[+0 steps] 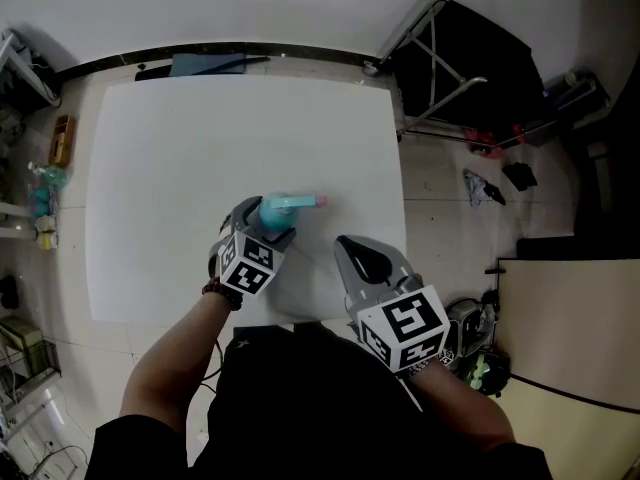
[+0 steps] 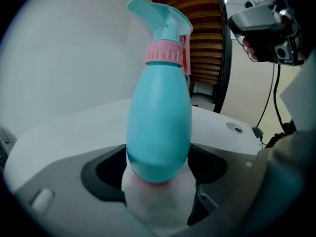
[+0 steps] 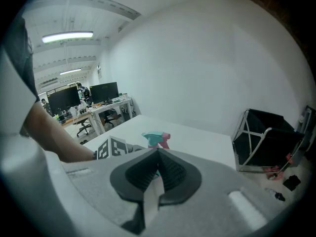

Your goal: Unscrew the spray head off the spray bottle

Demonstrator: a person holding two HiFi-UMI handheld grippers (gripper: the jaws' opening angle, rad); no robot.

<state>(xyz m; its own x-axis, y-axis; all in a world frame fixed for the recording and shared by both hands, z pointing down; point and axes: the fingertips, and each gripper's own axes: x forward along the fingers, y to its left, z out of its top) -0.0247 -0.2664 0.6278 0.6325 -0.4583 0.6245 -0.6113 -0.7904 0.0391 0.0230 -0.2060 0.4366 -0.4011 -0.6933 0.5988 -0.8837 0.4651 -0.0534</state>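
The teal spray bottle [image 2: 159, 117] has a pink collar [image 2: 164, 52] and a teal spray head [image 2: 157, 13]. Its lower body sits between the jaws of my left gripper [image 2: 158, 168], whose dark pads [image 2: 104, 174] meet its sides. In the head view the bottle [image 1: 285, 205] points right from the left gripper [image 1: 262, 220], over the white table [image 1: 200, 138]. My right gripper [image 1: 356, 252] is shut and empty, near the table's front edge and a hand's width right of the bottle. In the right gripper view its jaws [image 3: 159, 169] are together, with the bottle [image 3: 157, 138] beyond them.
A black folding stand [image 1: 455, 58] is off the table's far right corner. Small items lie on the floor [image 1: 480, 188] at the right. Shelves with clutter [image 1: 45, 183] line the left side. Desks with monitors [image 3: 89, 95] show far off in the right gripper view.
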